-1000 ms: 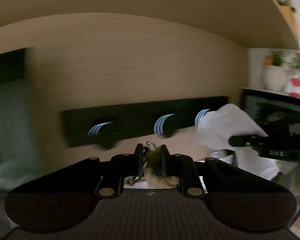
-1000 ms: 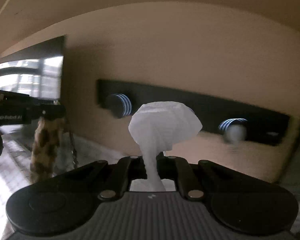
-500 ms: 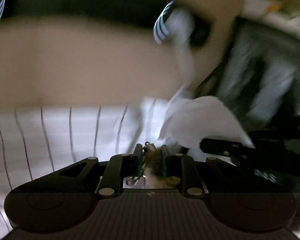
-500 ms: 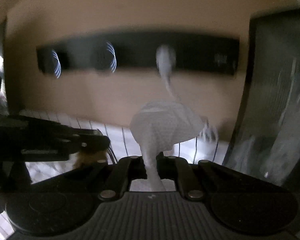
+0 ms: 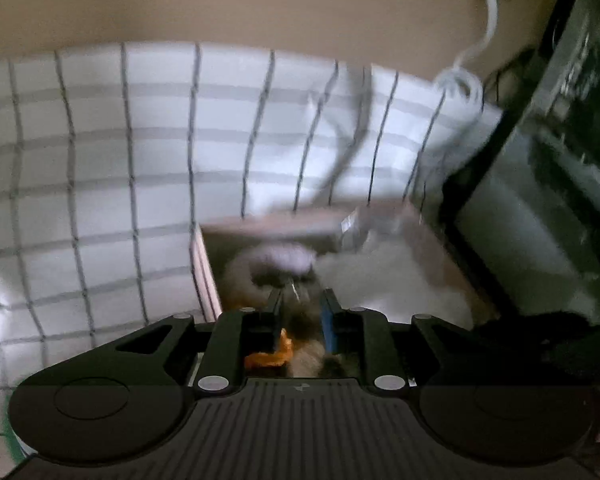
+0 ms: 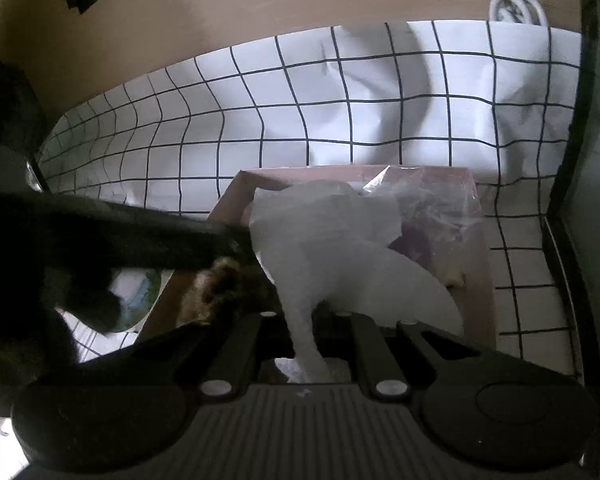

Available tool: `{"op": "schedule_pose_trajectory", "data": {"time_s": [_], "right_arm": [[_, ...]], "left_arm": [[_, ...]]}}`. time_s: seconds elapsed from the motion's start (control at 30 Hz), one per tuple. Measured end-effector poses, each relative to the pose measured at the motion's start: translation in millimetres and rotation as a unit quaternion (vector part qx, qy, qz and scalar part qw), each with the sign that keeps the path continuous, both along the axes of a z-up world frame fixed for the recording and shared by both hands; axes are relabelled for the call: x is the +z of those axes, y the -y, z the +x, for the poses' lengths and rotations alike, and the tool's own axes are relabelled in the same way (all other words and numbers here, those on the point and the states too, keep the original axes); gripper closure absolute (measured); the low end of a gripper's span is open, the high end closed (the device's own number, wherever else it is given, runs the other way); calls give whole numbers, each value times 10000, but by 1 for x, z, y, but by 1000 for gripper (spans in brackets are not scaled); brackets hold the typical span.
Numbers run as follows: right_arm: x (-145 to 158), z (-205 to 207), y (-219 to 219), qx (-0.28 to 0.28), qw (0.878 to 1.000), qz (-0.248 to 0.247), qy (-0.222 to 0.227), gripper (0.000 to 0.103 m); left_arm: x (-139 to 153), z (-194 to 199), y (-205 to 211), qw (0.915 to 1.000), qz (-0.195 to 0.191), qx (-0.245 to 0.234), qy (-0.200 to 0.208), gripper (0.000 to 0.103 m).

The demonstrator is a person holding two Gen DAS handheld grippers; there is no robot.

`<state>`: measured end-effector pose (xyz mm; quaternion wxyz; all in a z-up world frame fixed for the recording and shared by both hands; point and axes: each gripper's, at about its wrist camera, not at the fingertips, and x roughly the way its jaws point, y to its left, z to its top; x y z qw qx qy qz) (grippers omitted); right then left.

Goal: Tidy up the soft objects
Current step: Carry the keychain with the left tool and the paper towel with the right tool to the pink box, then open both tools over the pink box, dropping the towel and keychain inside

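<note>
**Over the pink box, both hands are coming to the drop**

At the left edge of the scene, the gridded white cloth [image 6: 340, 120] is lying rumpled across the table, leaving plenty of flat room on that side. Just right of it, the left gripper [image 5: 300, 308] is hanging over the near-left corner of the pink box [image 6: 480, 264]; its jaws have just been opening, and the furry brown toy [image 6: 220, 288] is sitting loosely between them with its metal clasp showing, so I am reading it as let go rather than pinched. It looks to be resting half on the box's left wall. Further right, the right gripper [image 6: 320, 344] is clenching a twisted neck of the white cloth piece [image 6: 332, 240], whose bulk is billowing over the middle of the box.

The risks, as I judge them: the toy may be tipping outward over that left wall if the left tool is pulled away carelessly, and the white piece could be dragging back out if it snags on the jaws. Crinkled clear plastic [image 6: 432, 208] is already filling the far right of the box, leaving little spare room. On the right, a dark upright panel [image 6: 572, 160] is crowding the box closely, so the freer way out is upward or back.
</note>
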<state>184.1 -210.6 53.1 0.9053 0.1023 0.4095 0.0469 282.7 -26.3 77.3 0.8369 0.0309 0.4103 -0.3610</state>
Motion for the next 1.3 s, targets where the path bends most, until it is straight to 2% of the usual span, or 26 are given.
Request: {"op": "schedule_pose_trajectory", "data": {"time_s": [0.1, 0.17, 0.23, 0.33, 0.43, 0.57, 0.63, 0.77, 0.83, 0.93, 1.07, 1.17, 1.23, 1.3], "right_arm": [[3, 7, -4, -23, 9999, -99, -90, 97], [7, 6, -7, -58, 9998, -199, -70, 92], [12, -2, -12, -72, 9994, -346, 13, 80], [21, -14, -20, -36, 9982, -589, 148, 72], [35, -34, -20, -64, 9965, -796, 264, 70], [51, -59, -8, -338, 9937, -966, 452, 70], [48, -56, 3, -593, 9942, -834, 317, 70], [14, -28, 9, -545, 9971, -489, -188, 72], [7, -19, 7, -530, 9978, -388, -126, 72], [10, -7, 4, -667, 9965, -456, -229, 72], [19, -18, -7, -991, 9920, -726, -283, 69], [30, -38, -18, -1245, 9873, -963, -191, 55], [37, -52, -26, -1371, 9838, -1145, -120, 53], [43, -64, -29, -1395, 9836, -1132, 140, 53]], "left_arm": [[34, -6, -4, 9987, -425, 28, 261, 81], [45, -6, 2, 9970, -739, -193, 98, 81], [39, -5, 16, 9954, -806, -481, -176, 81], [9, 1, 34, 9963, -376, -558, -526, 81], [-24, 8, 46, 9966, 310, -381, -669, 82], [-34, 8, 50, 9964, 522, -325, -577, 82], [-33, 9, 48, 9966, 499, -260, -610, 82], [-12, 6, 28, 9983, 131, -79, -567, 82], [3, 2, 11, 9992, -4, 65, -396, 82], [20, -9, -12, 9997, -140, 152, -137, 81], [30, -32, -43, 9987, -446, 202, 147, 81], [29, -51, -66, 9975, -550, 378, 215, 81], [26, -71, -79, 9963, -582, 558, 298, 81], [22, -92, -90, 9944, -570, 794, 403, 81]]}}
